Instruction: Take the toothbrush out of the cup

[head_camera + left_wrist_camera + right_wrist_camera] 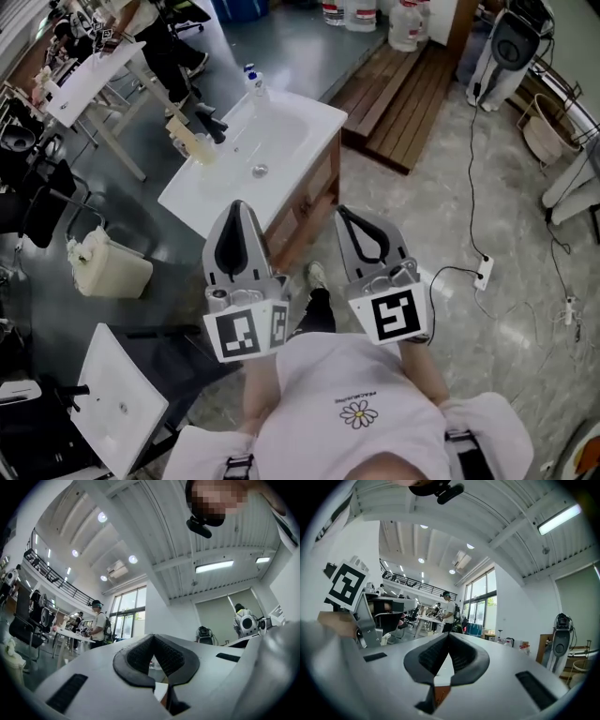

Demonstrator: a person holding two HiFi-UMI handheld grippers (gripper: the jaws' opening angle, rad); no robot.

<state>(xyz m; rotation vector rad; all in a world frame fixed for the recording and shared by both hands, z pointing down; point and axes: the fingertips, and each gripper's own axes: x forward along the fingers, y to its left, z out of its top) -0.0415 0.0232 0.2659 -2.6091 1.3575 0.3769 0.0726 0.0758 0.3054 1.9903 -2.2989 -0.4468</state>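
- Head view: a person stands back from a white washbasin (314, 112) set on a wooden cabinet, some way ahead of them. At the basin's left side stands a pale cup (203, 152). What looks like the toothbrush (181, 129) leans out of it toward the far left. A black tap (212, 124) is just beside the cup.
- The left gripper (238, 208) and right gripper (348, 214) are held side by side near the body, well apart from the cup.
- Left gripper view: the left gripper's (153, 637) jaws meet tip to tip and hold nothing. Only ceiling and a distant room show, not the cup.
- Right gripper view: the right gripper's (449, 634) jaws also meet at the tips and are empty. The cup is out of sight.
- The step in hand looks like the approach, with no grasp begun. Next, one gripper must reach the basin, tip downward, open, and close on the toothbrush handle above the cup's rim.
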